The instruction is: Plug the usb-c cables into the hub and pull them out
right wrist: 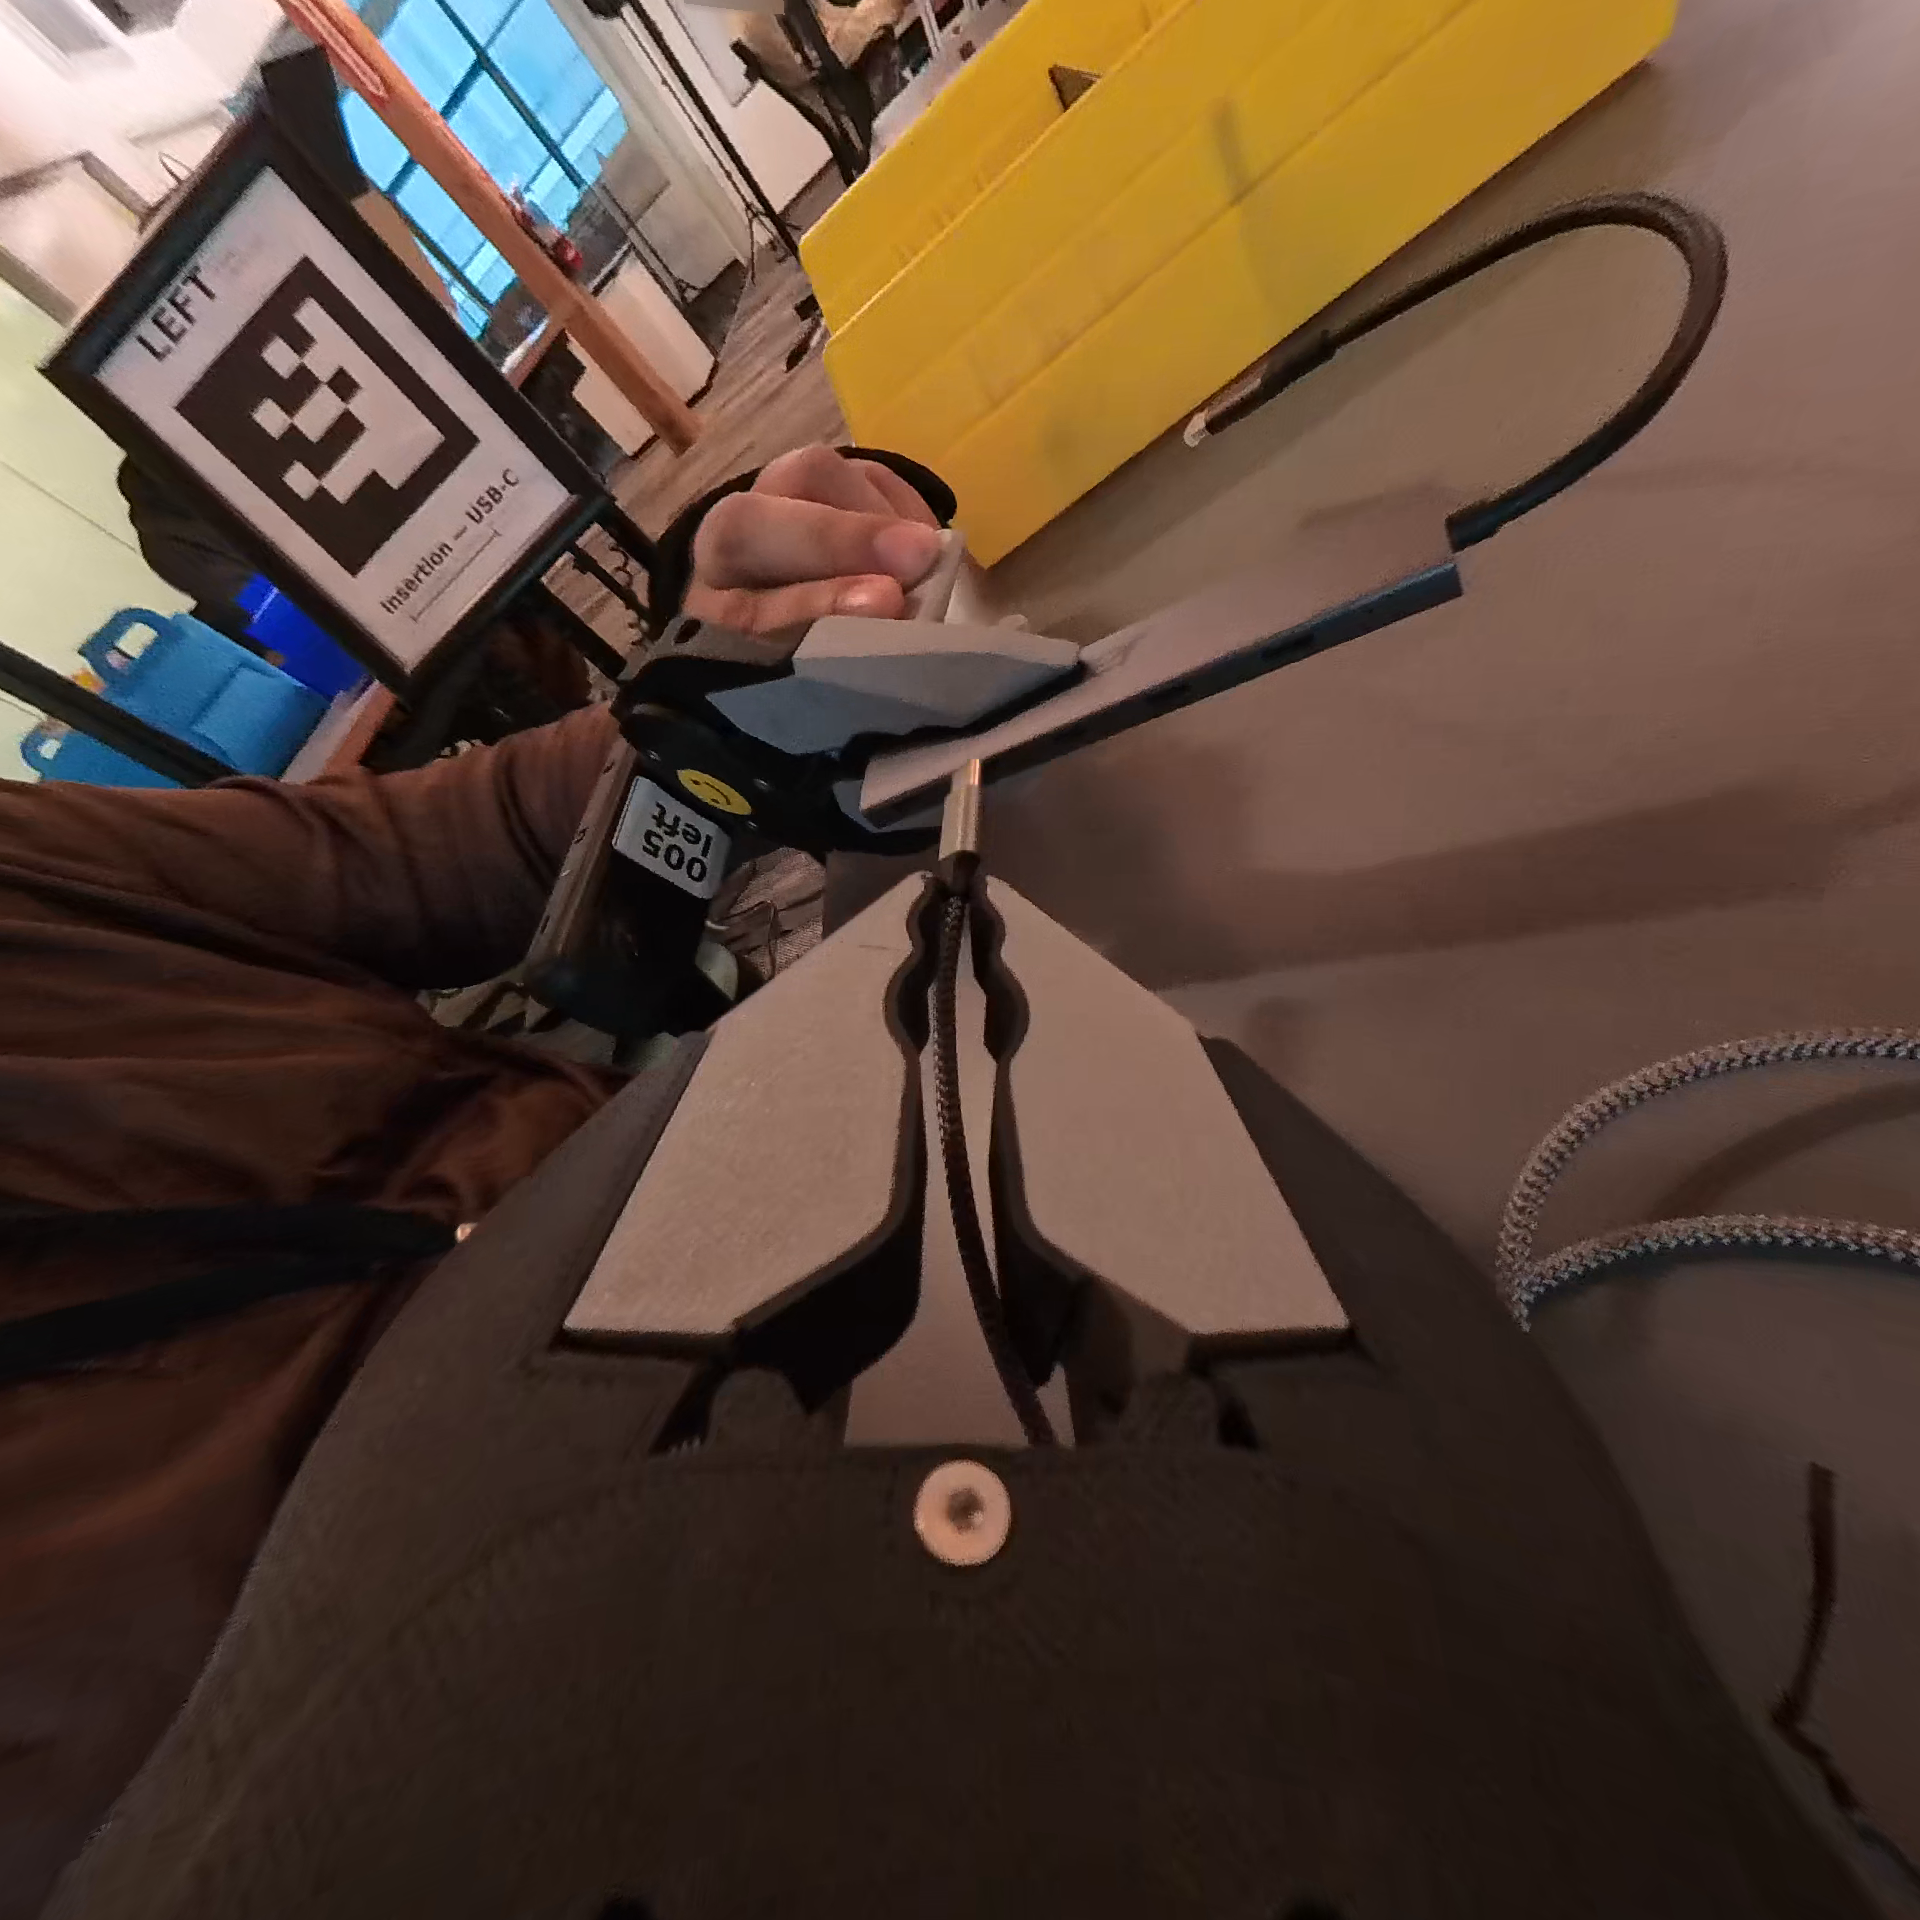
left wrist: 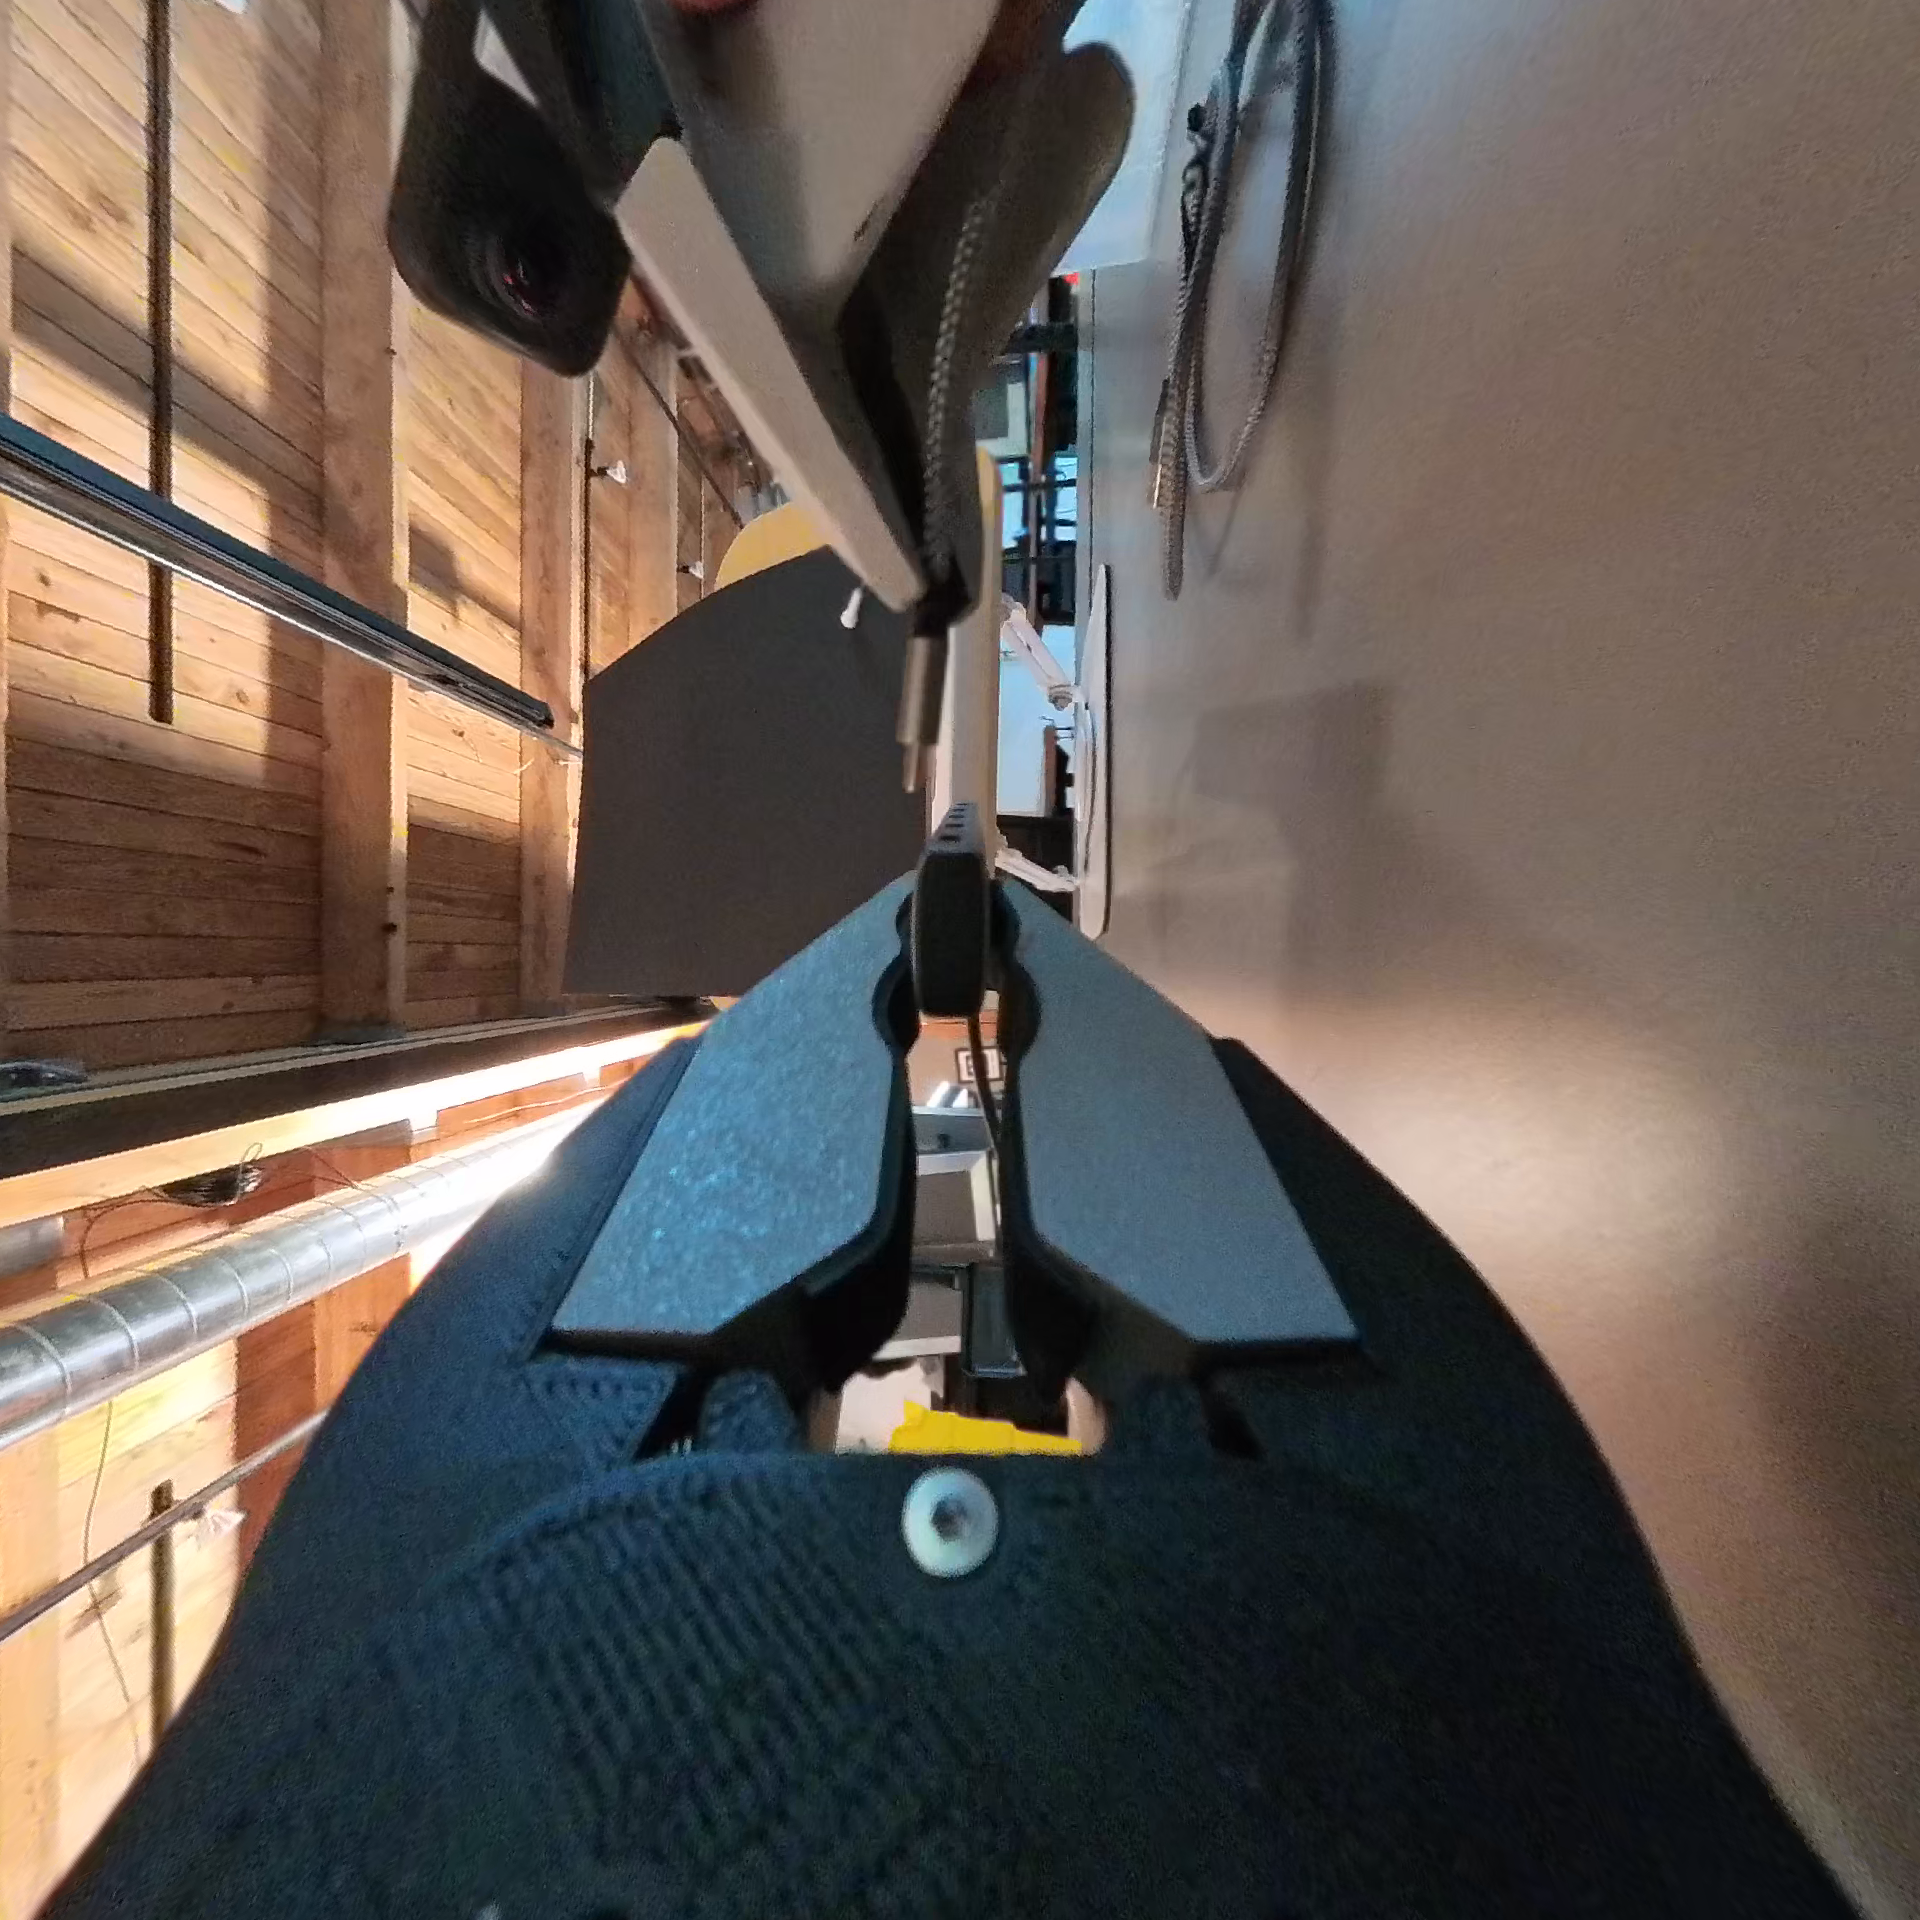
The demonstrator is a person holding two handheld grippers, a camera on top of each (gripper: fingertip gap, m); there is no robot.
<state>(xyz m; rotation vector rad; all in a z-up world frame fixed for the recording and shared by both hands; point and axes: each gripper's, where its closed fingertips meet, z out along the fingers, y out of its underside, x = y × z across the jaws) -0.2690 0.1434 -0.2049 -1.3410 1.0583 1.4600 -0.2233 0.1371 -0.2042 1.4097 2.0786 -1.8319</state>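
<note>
In the left wrist view my left gripper (left wrist: pixel 951 914) is shut on the dark flat hub (left wrist: pixel 948 935), seen edge-on and pointing forward. My right gripper (left wrist: pixel 935 582) comes in from the top, shut on a braided cable (left wrist: pixel 951 343). Its silver USB-C plug (left wrist: pixel 920 696) points at the hub's end, with a small gap showing. In the right wrist view my right gripper (right wrist: pixel 954 904) clamps the braided cable (right wrist: pixel 961 1143). The plug (right wrist: pixel 961 810) has its tip at the hub's long edge (right wrist: pixel 1195 696), near the left gripper (right wrist: pixel 997 707). I cannot tell if it is seated in a port.
The hub's own dark cable (right wrist: pixel 1662 312) arcs over the brown table (right wrist: pixel 1507 883). A yellow bin (right wrist: pixel 1143 260) stands behind. A framed marker sign (right wrist: pixel 312 416) is at the left. Loose braided cable loops (right wrist: pixel 1662 1195) lie at the right. A hand (right wrist: pixel 821 551) and brown sleeve (right wrist: pixel 260 935) hold the left gripper. There is about 5 centimetres between the tips of the two grippers.
</note>
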